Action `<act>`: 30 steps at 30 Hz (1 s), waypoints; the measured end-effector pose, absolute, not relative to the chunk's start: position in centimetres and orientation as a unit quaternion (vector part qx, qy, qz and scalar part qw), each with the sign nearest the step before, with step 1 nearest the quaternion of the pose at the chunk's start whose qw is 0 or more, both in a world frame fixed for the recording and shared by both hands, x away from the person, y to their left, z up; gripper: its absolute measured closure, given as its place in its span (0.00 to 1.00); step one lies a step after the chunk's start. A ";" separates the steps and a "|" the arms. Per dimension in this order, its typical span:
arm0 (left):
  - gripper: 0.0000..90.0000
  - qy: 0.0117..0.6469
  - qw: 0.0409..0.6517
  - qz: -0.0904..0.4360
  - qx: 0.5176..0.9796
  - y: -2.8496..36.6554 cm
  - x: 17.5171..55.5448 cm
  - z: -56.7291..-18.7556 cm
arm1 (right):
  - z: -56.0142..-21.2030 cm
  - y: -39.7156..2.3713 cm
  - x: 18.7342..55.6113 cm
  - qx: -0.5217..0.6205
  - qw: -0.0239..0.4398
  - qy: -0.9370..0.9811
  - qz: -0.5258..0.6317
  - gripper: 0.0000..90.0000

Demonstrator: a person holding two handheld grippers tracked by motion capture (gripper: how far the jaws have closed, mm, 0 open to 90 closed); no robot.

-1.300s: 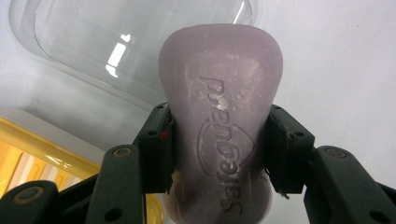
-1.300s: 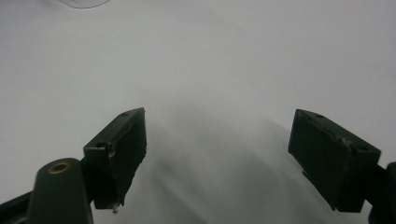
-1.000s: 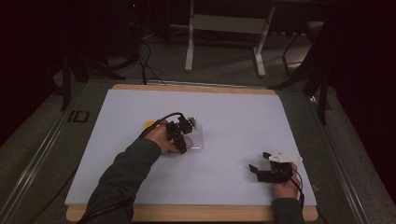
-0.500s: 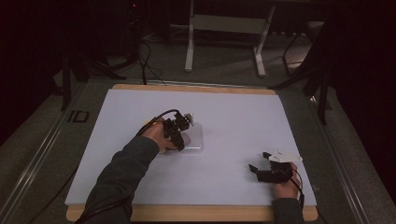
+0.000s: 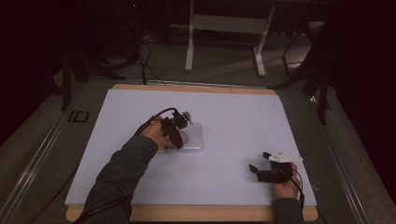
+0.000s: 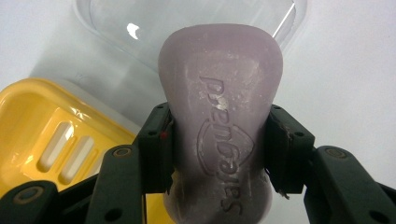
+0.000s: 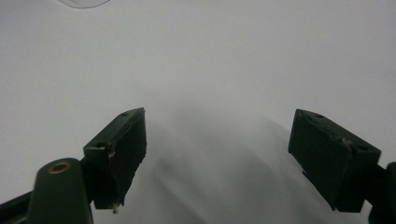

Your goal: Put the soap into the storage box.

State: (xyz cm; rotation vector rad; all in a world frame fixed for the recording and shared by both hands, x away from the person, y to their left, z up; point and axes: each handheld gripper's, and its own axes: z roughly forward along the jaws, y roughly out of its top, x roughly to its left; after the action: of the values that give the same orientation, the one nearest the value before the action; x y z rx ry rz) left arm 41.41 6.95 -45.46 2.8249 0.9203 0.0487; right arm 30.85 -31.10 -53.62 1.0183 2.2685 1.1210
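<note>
My left gripper [image 6: 218,142] is shut on a lilac bar of soap [image 6: 219,84], its pads pressing the bar's two long sides. Under the bar lie a clear plastic lid [image 6: 187,23] and a yellow soap dish [image 6: 46,121] with slots in its floor. In the high view the left gripper [image 5: 176,129] hovers over the clear lid [image 5: 195,140] near the middle of the white sheet [image 5: 233,112]. My right gripper [image 5: 259,167] rests at the front right, open with nothing between its jaws; the right gripper [image 7: 217,154] faces bare sheet.
The white sheet lies on a wooden board [image 5: 196,213] whose edge shows at front and back. A table stand [image 5: 224,28] and cables [image 5: 144,60] are on the floor beyond. A curved edge of the clear lid [image 7: 84,3] shows in the right gripper view.
The left hand has shifted slightly left with the soap over the clear lid, and the yellow patch seen beside it a second ago is now covered. The right hand has not moved.
</note>
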 end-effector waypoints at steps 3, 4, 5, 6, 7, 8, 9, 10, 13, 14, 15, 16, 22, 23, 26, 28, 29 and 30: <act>0.55 0.312 0.083 0.016 0.946 7.2 41.5 -45.5 | -53.6 -31.1 30.8 0.365 0.206 0.814 0.402 0.21; 0.55 0.313 0.083 0.017 0.946 7.2 41.5 -45.5 | -53.6 -31.1 30.8 0.365 0.206 0.814 0.402 0.21; 0.55 0.313 0.081 0.018 0.946 7.2 41.6 -45.5 | -53.6 -31.1 30.8 0.365 0.206 0.814 0.402 0.21; 0.55 0.315 0.081 0.018 0.946 7.2 41.6 -45.6 | -53.6 -31.1 30.8 0.365 0.206 0.814 0.402 0.21; 0.55 0.317 0.081 0.018 0.945 7.3 41.6 -45.6 | -53.6 -31.1 30.8 0.365 0.206 0.814 0.402 0.21; 0.55 0.318 0.082 0.017 0.944 7.4 41.7 -45.5 | -53.6 -31.1 30.8 0.365 0.206 0.814 0.402 0.21; 0.55 0.319 0.083 0.018 0.944 7.4 41.7 -45.5 | -53.6 -31.1 30.8 0.365 0.206 0.814 0.402 0.21; 0.55 0.320 0.083 0.018 0.944 7.4 41.8 -45.6 | -53.6 -31.1 30.8 0.365 0.206 0.814 0.402 0.21; 0.55 0.320 0.081 0.017 0.944 7.6 41.8 -45.6 | -53.6 -31.1 30.8 0.365 0.206 0.814 0.402 0.21; 0.55 0.321 0.080 0.018 0.944 7.6 41.8 -45.6 | -53.6 -31.1 30.8 0.365 0.206 0.814 0.402 0.21; 0.55 0.323 0.081 0.018 0.943 7.6 41.8 -45.6 | -53.6 -31.1 30.8 0.365 0.206 0.814 0.402 0.21; 0.55 0.323 0.080 0.018 0.943 7.7 41.9 -45.6 | -53.6 -31.1 30.8 0.365 0.206 0.814 0.402 0.21; 0.55 0.333 0.082 0.020 0.939 8.1 42.0 -45.6 | -53.6 -31.1 30.8 0.365 0.206 0.814 0.402 0.21; 0.55 0.332 0.082 0.019 0.939 8.2 42.1 -45.6 | -53.6 -31.1 30.8 0.365 0.207 0.814 0.402 0.21; 0.55 0.336 0.082 0.020 0.938 8.5 42.3 -45.5 | -53.6 -31.1 30.8 0.365 0.207 0.814 0.402 0.21; 0.55 0.340 0.083 0.019 0.937 8.7 42.3 -45.6 | -53.6 -31.1 30.8 0.365 0.207 0.814 0.402 0.21; 0.55 0.339 0.083 0.018 0.937 8.8 42.4 -45.5 | -53.6 -31.1 30.8 0.365 0.207 0.814 0.402 0.21; 0.55 0.342 0.083 0.019 0.936 8.9 42.4 -45.5 | -53.6 -31.1 30.8 0.365 0.206 0.814 0.402 0.21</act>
State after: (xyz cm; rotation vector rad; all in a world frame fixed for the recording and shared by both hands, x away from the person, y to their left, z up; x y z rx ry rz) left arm 42.41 8.87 -45.54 2.7946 1.0203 0.0566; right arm 30.83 -31.07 -53.63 1.0171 2.2674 1.1198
